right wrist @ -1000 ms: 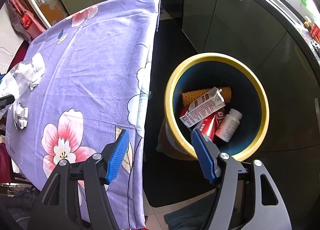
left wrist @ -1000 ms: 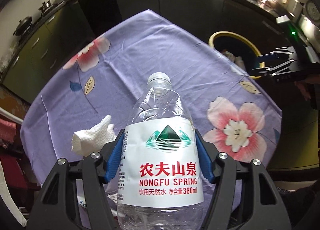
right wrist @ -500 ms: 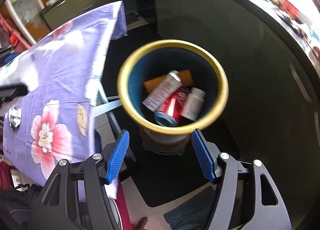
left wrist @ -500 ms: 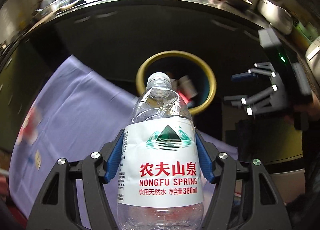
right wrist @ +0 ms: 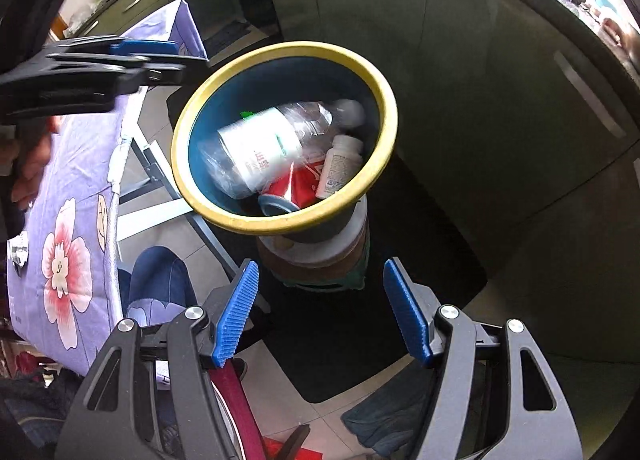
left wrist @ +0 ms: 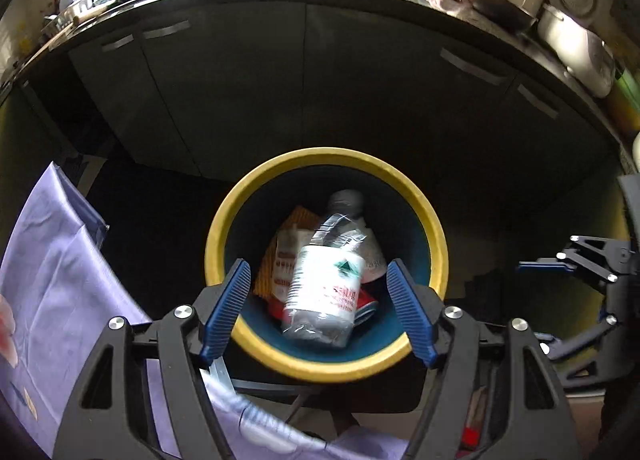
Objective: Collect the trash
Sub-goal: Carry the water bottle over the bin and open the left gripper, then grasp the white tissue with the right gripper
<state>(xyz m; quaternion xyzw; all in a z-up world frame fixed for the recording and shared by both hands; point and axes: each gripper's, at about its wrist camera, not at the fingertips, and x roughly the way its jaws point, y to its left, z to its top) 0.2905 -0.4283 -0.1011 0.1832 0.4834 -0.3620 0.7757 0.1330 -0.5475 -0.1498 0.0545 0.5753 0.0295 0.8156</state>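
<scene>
A clear water bottle (left wrist: 324, 284) with a white label lies tilted inside the yellow-rimmed blue bin (left wrist: 320, 154), on a red can (right wrist: 296, 184), a white pill bottle (right wrist: 340, 166) and a carton (left wrist: 286, 260). My left gripper (left wrist: 318, 272) hovers over the bin, jaws opening, and the pads do not touch the bottle below them. The right wrist view shows the same bottle (right wrist: 264, 144) in the bin (right wrist: 288, 47), with the left gripper (right wrist: 120, 56) above its left rim. My right gripper (right wrist: 320, 272) is open and empty, beside the bin's near side.
The table with the purple floral cloth (right wrist: 72, 220) stands left of the bin. Dark kitchen cabinets (left wrist: 320, 80) curve behind it under a cluttered counter. The bin rests on a stool (right wrist: 320, 260) over a black mat (right wrist: 400, 320). A person's blue-jeaned knee (right wrist: 156, 280) is by the table.
The left gripper swung from above the table to over the bin, spread its jaws, and the bottle dropped into the bin. The right gripper drifted away from the table past the bin.
</scene>
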